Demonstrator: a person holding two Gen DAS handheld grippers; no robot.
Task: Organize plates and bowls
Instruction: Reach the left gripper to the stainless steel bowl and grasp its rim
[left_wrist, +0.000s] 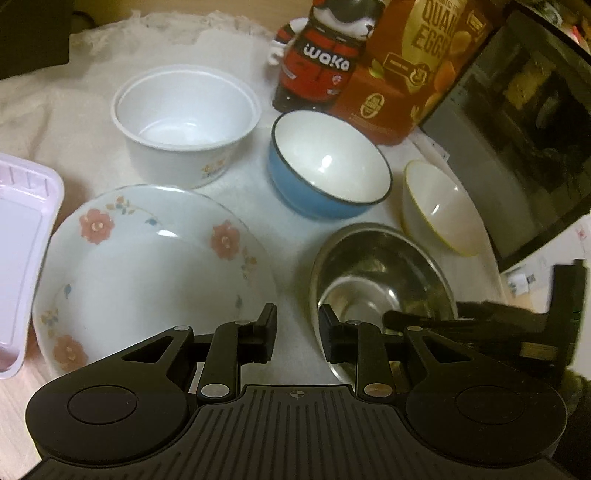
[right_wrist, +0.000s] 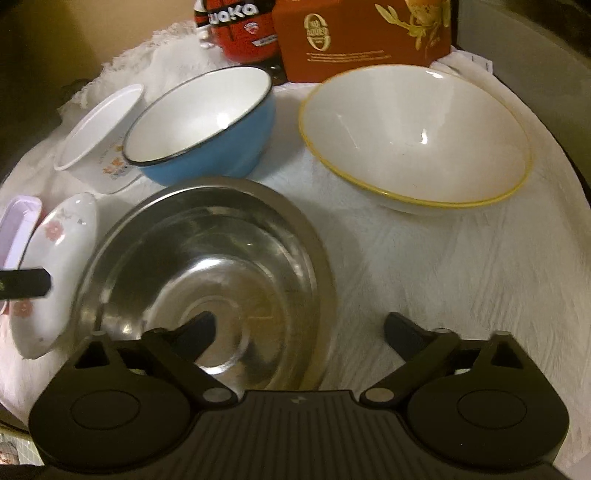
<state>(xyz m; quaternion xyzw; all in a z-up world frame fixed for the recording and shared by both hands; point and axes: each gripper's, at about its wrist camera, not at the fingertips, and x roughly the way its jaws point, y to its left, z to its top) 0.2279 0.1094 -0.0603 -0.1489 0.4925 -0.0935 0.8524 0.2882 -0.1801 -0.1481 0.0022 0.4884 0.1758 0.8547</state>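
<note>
Bowls crowd the cloth-covered surface. From the left wrist view, the flowered plate lies at nine o'clock, the steel bowl at three, the blue bowl at one, the white tub at eleven. The left claw hangs narrowly parted, empty, between plate and steel bowl. The right claw gapes wide astride the steel bowl's rim, gripping nothing; the yellow-rimmed bowl sits at one o'clock.

Home table w/ cloth, bowls, egg box
</note>
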